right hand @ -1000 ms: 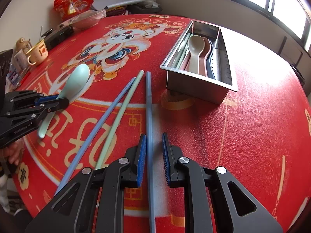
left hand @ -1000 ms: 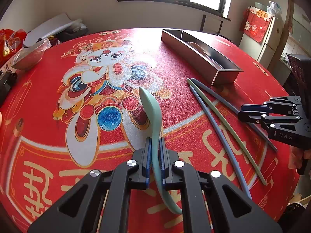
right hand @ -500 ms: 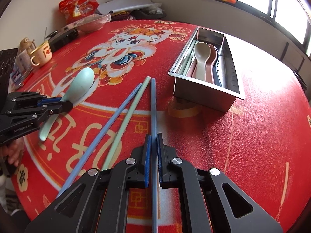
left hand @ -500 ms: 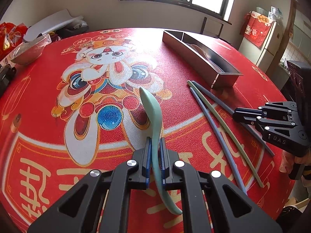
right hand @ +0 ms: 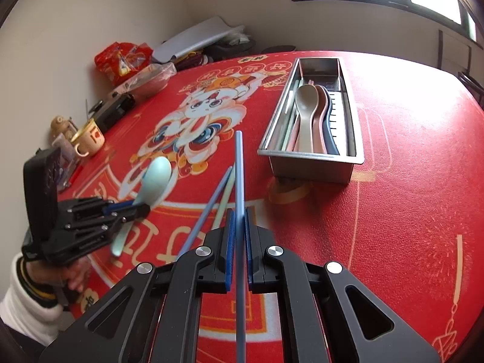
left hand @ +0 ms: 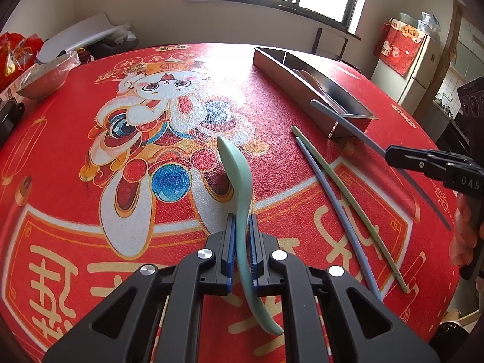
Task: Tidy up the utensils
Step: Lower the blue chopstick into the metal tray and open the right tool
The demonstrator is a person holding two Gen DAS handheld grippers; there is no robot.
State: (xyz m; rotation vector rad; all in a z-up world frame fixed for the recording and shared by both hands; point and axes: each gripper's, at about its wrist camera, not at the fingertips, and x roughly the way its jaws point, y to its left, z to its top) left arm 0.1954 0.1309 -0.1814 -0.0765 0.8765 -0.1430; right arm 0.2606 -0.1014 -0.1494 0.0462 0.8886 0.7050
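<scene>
My left gripper (left hand: 242, 236) is shut on a pale green spoon (left hand: 239, 178), held above the red tablecloth; both also show in the right wrist view, gripper (right hand: 142, 210) and spoon (right hand: 155, 178). My right gripper (right hand: 239, 230) is shut on a blue chopstick (right hand: 239, 169), lifted off the table and pointing toward the metal utensil tray (right hand: 311, 160). In the left wrist view the right gripper (left hand: 390, 154) holds that chopstick (left hand: 348, 121) near the tray (left hand: 302, 90). A blue chopstick (left hand: 332, 205) and a green chopstick (left hand: 351, 199) lie on the cloth.
The tray holds beige, pink and dark spoons (right hand: 305, 106) and several chopsticks. A yellow mug (right hand: 89, 139), a black device (right hand: 115, 109), a bagged bowl (right hand: 145, 81) and red snack bags (right hand: 124, 60) stand along the table's far left edge.
My right gripper closed on the blue chopstick and lifted it off the cloth toward the tray. My left gripper kept its hold on the green spoon.
</scene>
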